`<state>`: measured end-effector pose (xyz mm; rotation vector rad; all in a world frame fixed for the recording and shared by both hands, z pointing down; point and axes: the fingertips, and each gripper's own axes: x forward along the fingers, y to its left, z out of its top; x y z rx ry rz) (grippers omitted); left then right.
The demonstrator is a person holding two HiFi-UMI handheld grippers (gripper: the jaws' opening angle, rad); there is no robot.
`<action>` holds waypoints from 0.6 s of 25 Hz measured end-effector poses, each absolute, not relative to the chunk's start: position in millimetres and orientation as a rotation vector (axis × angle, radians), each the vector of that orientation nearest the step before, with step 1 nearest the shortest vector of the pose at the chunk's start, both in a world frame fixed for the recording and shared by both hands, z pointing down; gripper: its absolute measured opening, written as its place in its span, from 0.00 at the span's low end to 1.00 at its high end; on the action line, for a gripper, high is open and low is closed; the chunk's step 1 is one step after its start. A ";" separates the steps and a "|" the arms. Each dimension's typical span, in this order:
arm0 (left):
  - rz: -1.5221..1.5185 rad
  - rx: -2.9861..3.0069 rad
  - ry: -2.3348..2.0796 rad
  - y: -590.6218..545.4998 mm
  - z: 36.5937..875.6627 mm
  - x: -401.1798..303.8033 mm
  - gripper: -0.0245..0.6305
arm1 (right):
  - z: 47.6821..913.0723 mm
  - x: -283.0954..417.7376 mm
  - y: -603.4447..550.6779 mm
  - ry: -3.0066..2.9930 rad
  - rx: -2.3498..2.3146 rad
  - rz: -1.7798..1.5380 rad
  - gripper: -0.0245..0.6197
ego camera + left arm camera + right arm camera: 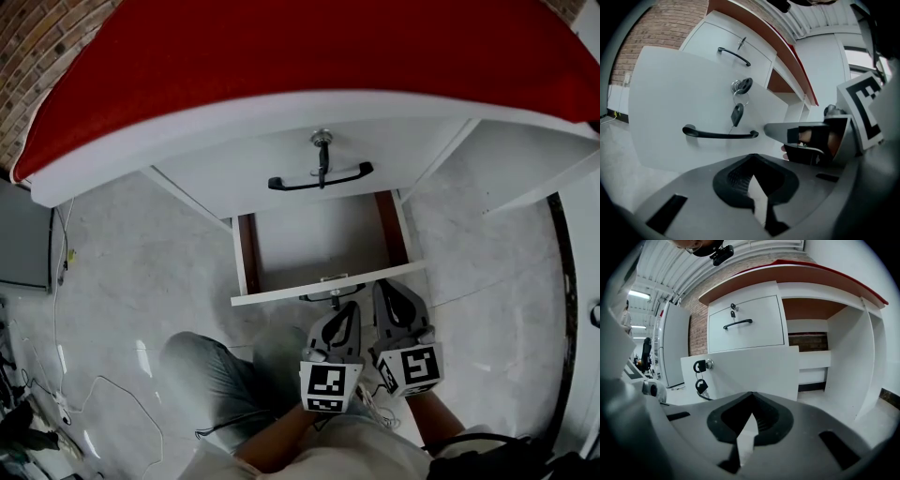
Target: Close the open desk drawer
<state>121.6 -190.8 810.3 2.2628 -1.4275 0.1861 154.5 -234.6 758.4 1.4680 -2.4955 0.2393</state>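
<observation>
The lower white drawer (pixel 323 246) stands pulled out from the red-topped desk (pixel 309 52), with its front panel (pixel 328 284) towards me. The front carries a black handle (pixel 719 134) and a lock with hanging keys (pixel 739 96), also seen as keys (pixel 700 376) in the right gripper view. My left gripper (pixel 349 314) is shut and empty just in front of the panel (pixel 670 108); its tips (pixel 751 157) sit below the handle. Close beside it, my right gripper (pixel 389 292) is also shut and empty, its tips (pixel 751 394) near the panel (pixel 754 369).
The closed upper drawer (pixel 309 159) has a black handle (pixel 320 178) and a key (pixel 322 141). The desk's kneehole (pixel 811 338) opens to the right. Cables (pixel 61 309) lie on the floor at left beside a dark panel (pixel 23 234). The person's grey trouser leg (pixel 216 375) is below.
</observation>
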 end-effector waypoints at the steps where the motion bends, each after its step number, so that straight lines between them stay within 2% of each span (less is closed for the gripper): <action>1: 0.186 2.257 -1.431 -191.5 811.7 120.0 0.05 | 758.7 154.3 -234.5 -2.495 1.472 0.244 0.04; 15: 0.195 2.251 -1.429 -188.7 820.0 116.6 0.05 | 763.9 154.3 -260.9 -2.460 1.481 0.302 0.04</action>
